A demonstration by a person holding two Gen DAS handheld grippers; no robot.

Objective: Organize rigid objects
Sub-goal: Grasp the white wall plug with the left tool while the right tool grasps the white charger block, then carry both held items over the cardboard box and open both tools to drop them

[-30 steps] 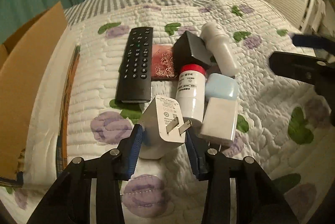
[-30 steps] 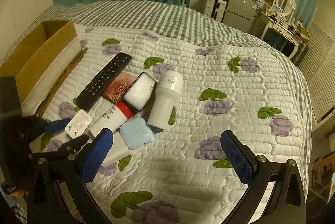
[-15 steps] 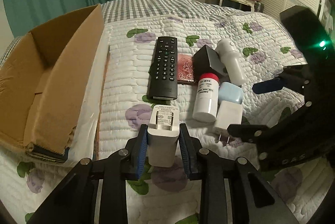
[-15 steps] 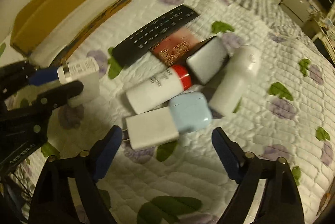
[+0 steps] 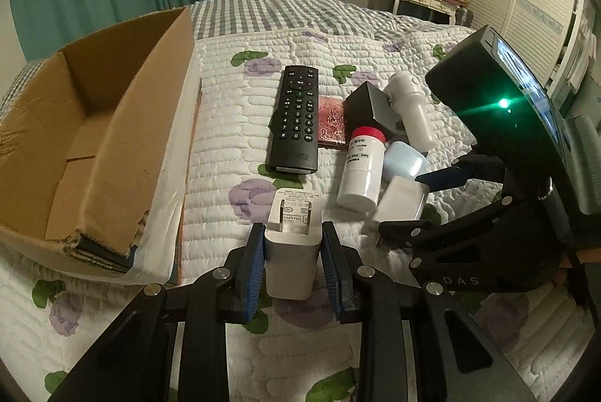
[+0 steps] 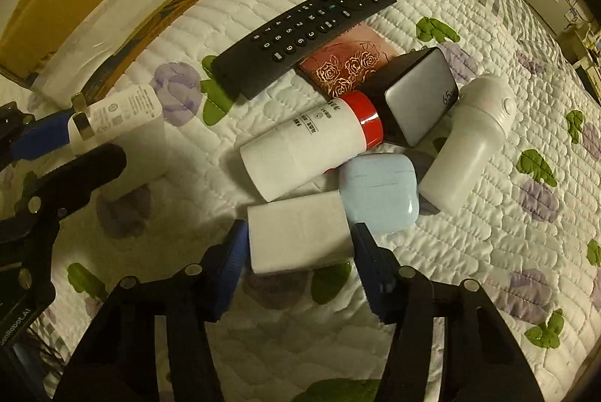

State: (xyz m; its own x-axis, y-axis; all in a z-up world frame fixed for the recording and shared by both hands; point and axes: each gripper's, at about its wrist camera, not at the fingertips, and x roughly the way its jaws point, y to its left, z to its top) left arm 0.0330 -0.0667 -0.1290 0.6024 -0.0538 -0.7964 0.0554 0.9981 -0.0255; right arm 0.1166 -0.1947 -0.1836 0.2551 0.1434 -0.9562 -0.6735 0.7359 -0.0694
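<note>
Between the right hand-held gripper's (image 6: pixel 298 248) spread pads lies the white block (image 6: pixel 298 235), long axis crosswise, on the bed (image 6: pixel 469 251). Left hand-held gripper (image 5: pixel 293 263) pinches the charger (image 5: pixel 291 244), prongs forward; the box (image 5: pixel 94 146) sits toward the bed's left edge, nearer this hand.

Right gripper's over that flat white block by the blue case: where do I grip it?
Grip the white block across its two short ends, coming from above. It lies flat, both ends bare; the right gripper already straddles them, open. Avoid the blue case touching its far corner.
</note>
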